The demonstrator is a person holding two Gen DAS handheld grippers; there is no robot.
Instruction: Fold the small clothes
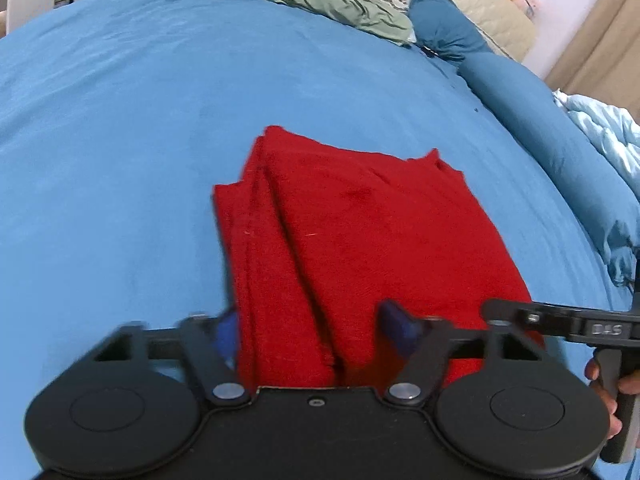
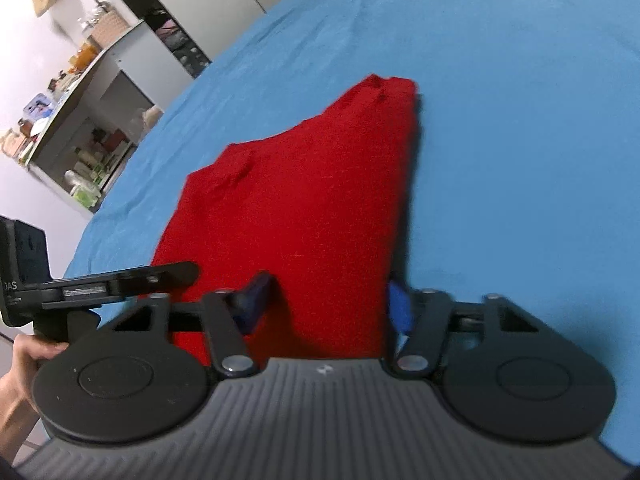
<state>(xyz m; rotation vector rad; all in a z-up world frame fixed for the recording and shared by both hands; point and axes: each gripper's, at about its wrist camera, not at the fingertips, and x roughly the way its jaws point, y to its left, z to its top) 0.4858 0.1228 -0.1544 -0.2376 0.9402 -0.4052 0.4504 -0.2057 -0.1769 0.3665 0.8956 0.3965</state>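
A folded red garment (image 1: pixel 356 236) lies on the blue bed sheet (image 1: pixel 120 140); it also shows in the right wrist view (image 2: pixel 304 208). My left gripper (image 1: pixel 314 334) is open, its blue pads either side of the garment's near left edge, low over the cloth. My right gripper (image 2: pixel 326 304) is open, its pads straddling the garment's near right edge. The right gripper's body shows at the right edge of the left wrist view (image 1: pixel 560 320), and the left gripper's body at the left edge of the right wrist view (image 2: pixel 100 284). Whether the pads touch the cloth I cannot tell.
A green folded cloth (image 1: pixel 328 0) lies at the bed's far side, beside a blue pillow (image 1: pixel 448 28) and a light blue quilt (image 1: pixel 600 128). Shelves with clutter (image 2: pixel 88 136) stand left of the bed (image 2: pixel 520 120).
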